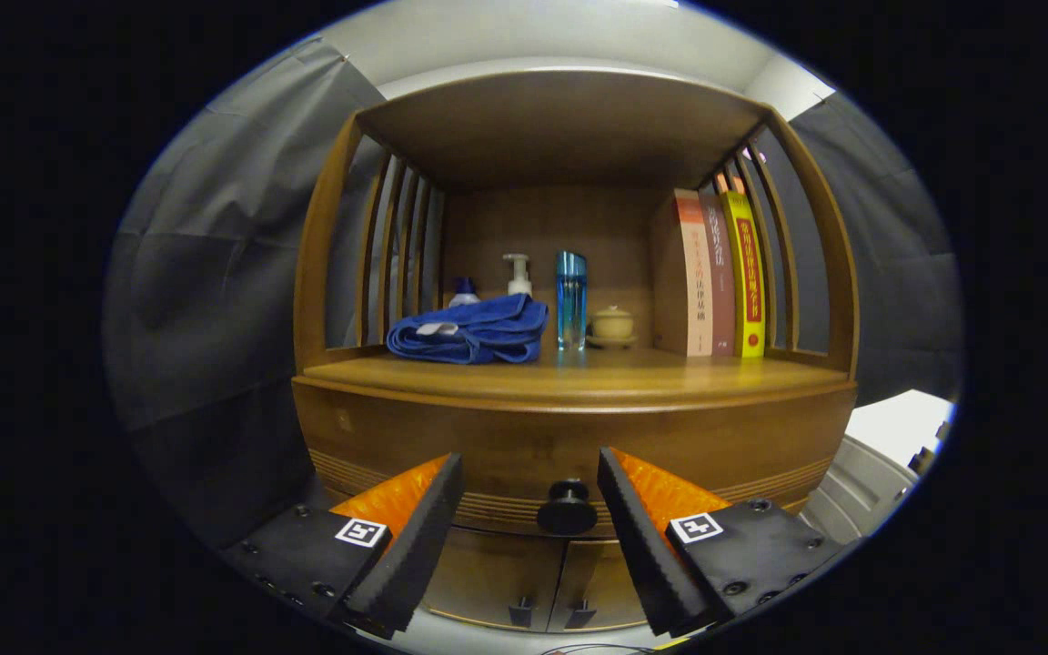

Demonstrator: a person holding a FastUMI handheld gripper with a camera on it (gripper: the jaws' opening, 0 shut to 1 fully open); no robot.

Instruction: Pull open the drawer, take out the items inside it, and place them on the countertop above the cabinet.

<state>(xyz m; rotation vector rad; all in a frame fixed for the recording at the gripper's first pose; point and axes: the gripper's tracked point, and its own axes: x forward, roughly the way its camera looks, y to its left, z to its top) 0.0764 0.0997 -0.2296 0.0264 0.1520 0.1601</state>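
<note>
Drawer (569, 446) shut, front flush under the bench (579, 377), with a dark round knob (567, 509) low at its middle. Contents hidden behind the closed front. Below the drawer, two cabinet doors (533, 569) with small handles, also closed.

Tool (530, 505) spread wide, gripping nothing; fingers (415, 537) flanking the knob, one on each side, knob sitting in the gap between them and seemingly just ahead of the tips. No contact visible on either side.

Step in hand, by the look of it: the very first one, lining up on the knob to pull the drawer open. Nothing taken out yet.

Next move likely calls for easing forward until the knob lies squarely between the pads, closing on it, then pulling straight back along the drawer's travel. Small round knob, so a slip off the pads seems the main risk if the grip lands off-centre or the pull tilts.

Up on the bench, inside the slatted wooden shelf: folded blue cloth (474, 329) at left, with a small bottle (464, 291) behind it; pump bottle (517, 273) and tall blue bottle (570, 300) near the middle; small lidded cup (612, 325) beside them; three upright books (720, 273) against the right slats. Bare front strip of the bench looks free for setting things down.
</note>
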